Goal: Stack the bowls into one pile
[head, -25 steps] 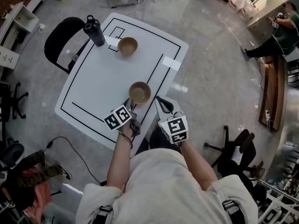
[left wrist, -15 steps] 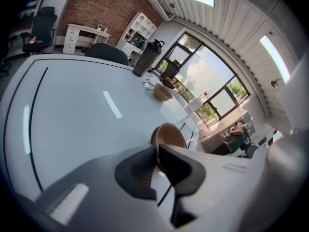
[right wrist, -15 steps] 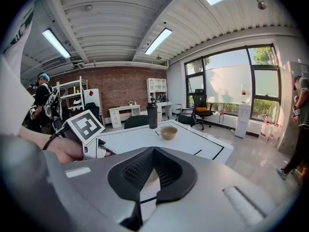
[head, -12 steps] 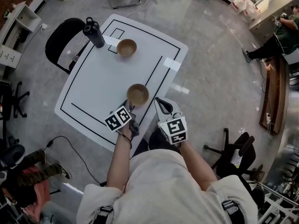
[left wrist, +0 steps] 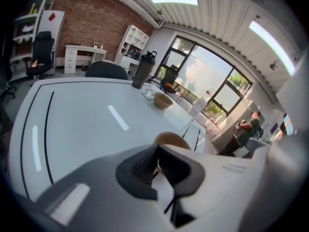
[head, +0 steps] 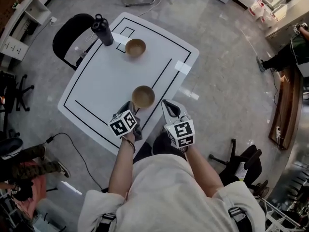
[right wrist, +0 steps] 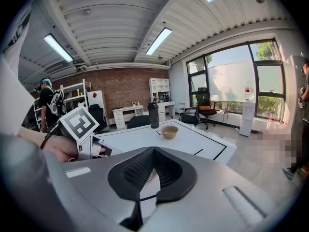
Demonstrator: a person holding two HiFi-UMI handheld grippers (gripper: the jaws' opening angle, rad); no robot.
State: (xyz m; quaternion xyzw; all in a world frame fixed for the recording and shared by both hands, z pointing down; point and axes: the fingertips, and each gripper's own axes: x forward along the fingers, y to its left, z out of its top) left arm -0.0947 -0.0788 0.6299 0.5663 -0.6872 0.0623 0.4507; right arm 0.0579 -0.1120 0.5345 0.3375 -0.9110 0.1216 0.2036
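Two tan bowls stand on the white table: a near bowl by the front edge and a far bowl at the back. My left gripper sits just at the near bowl's front left rim. Its jaws have just closed a little further and are shut, pads together with nothing between them. My right gripper hangs off the table's right edge beside the near bowl, shut and empty.
A black bottle stands at the far left corner next to the far bowl. White tape patches lie on the table. A black chair is behind the table, another to my right.
The left gripper has rolled slightly in place. Both bowls and the right gripper stay where they were.
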